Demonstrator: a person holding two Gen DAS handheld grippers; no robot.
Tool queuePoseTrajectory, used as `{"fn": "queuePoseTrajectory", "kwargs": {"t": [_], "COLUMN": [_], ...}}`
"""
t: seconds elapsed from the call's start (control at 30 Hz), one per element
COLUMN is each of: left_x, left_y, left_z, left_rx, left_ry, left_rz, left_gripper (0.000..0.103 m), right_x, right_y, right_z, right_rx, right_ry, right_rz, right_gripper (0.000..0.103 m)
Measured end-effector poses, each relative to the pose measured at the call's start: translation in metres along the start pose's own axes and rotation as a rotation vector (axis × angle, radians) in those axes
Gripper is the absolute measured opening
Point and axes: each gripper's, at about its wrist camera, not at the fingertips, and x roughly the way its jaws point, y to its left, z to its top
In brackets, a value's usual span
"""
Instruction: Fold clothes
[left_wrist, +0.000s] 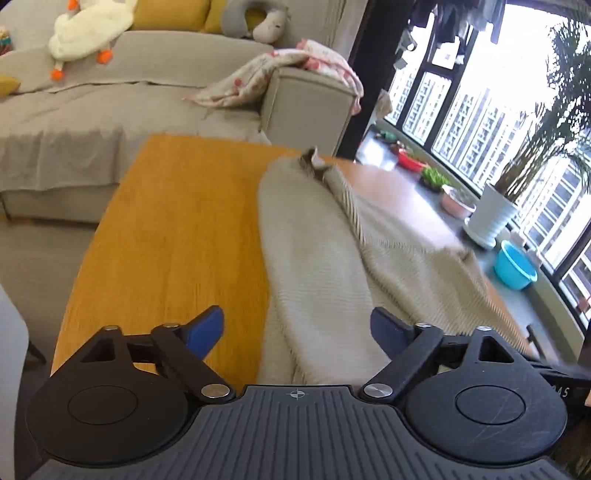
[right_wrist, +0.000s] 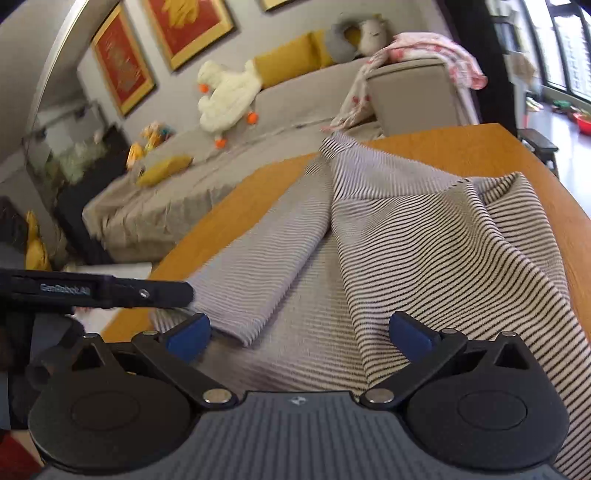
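Your left hand-held gripper (left_wrist: 297, 330) hangs with blue pads spread wide, nothing between them; one pad (left_wrist: 207, 328) sits over bare wood, the other over cloth. Your right hand-held gripper (right_wrist: 299, 338) is likewise spread wide above the cloth, clamping nothing. The striped knit garment (right_wrist: 388, 236) lies on the orange wooden counter (left_wrist: 177, 229): ribbed, soft, beige with thin dark stripes that show crisply in the right view and wash out to plain beige in the left. One long flap (right_wrist: 266, 251) is folded over flat toward the left; the rest bunches into ridges and a raised fold at the right. Its near hem is hidden under both gripper bodies, and the right side runs out of frame. The far tip is crumpled, shape hard to read. Bare counter lies open to the left of the cloth and beyond its far tip; the rounded counter edge falls away toward the grey sofa (left_wrist: 74, 122). A white plush goose (right_wrist: 225, 99) lies on the sofa, well apart.
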Motion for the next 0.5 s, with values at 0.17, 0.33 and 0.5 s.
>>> {"fn": "queuePoseTrajectory", "kwargs": {"t": [0.17,0.33,0.5], "left_x": [0.048,0.104,0.111], "left_y": [-0.026,-0.028,-0.021], "left_z": [0.034,0.046,0.043], "left_rx": [0.103,0.109,0.083], "left_ry": [0.036,0.116,0.105], "left_rz": [0.04,0.096,0.074], "left_gripper": [0.09,0.067,0.063], "right_x": [-0.014,-0.018,0.034], "right_y": [-0.024,-0.029,-0.05], "right_z": [0.024,0.088,0.11], "right_rx": [0.228,-0.035,-0.067], "right_ry": [-0.217,-0.364,-0.107], "right_rz": [-0.038,-0.187,-0.057], "right_gripper": [0.103,0.103,0.103]}}
